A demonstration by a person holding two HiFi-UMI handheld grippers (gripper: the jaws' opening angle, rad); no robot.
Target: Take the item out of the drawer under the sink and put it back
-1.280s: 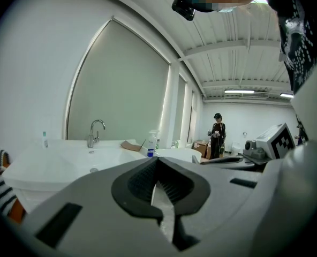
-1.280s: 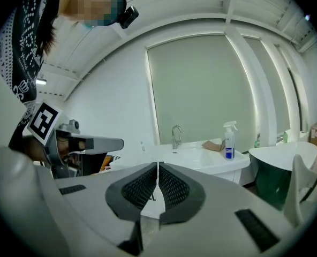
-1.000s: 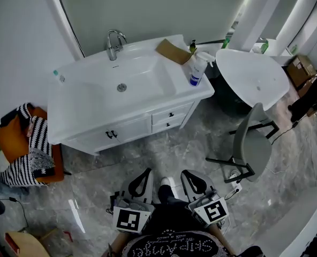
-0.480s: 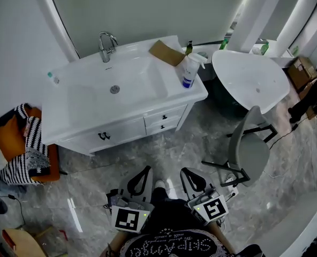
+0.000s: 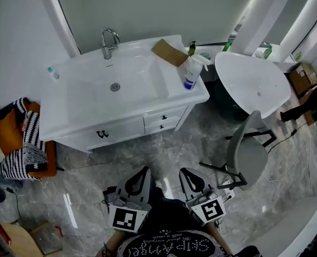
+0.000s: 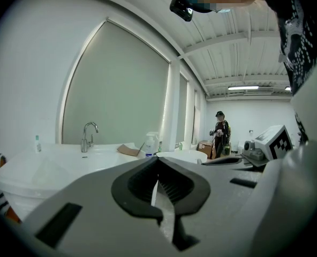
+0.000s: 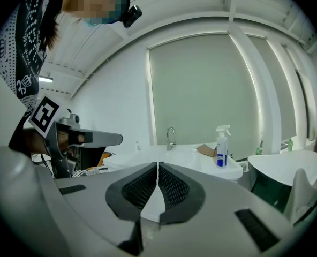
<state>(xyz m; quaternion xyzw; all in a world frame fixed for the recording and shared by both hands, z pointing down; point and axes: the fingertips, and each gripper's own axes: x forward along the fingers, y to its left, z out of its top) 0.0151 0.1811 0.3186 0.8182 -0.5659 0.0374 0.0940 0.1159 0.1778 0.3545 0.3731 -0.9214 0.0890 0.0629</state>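
I am standing back from the white sink [image 5: 94, 98], holding both tongs low and close to my body, pointing at the vanity on the far side of the grey marbled floor [image 5: 164, 154]. The left tongs [image 6: 157, 167] are pressing their ribbed pads together with nothing between them, and the right tongs [image 7: 158, 167] are doing the same, closed and empty. The two small drawers [image 5: 165, 121] under the right part of the sink are sitting shut, so I cannot see the item. A faucet [image 5: 109, 40] is rising at the sink's far edge, while a spray bottle [image 5: 191, 74] and a piece of cardboard [image 5: 169, 51] are resting on the right end of the counter. A grey chair [image 5: 246, 149] is standing to my right.
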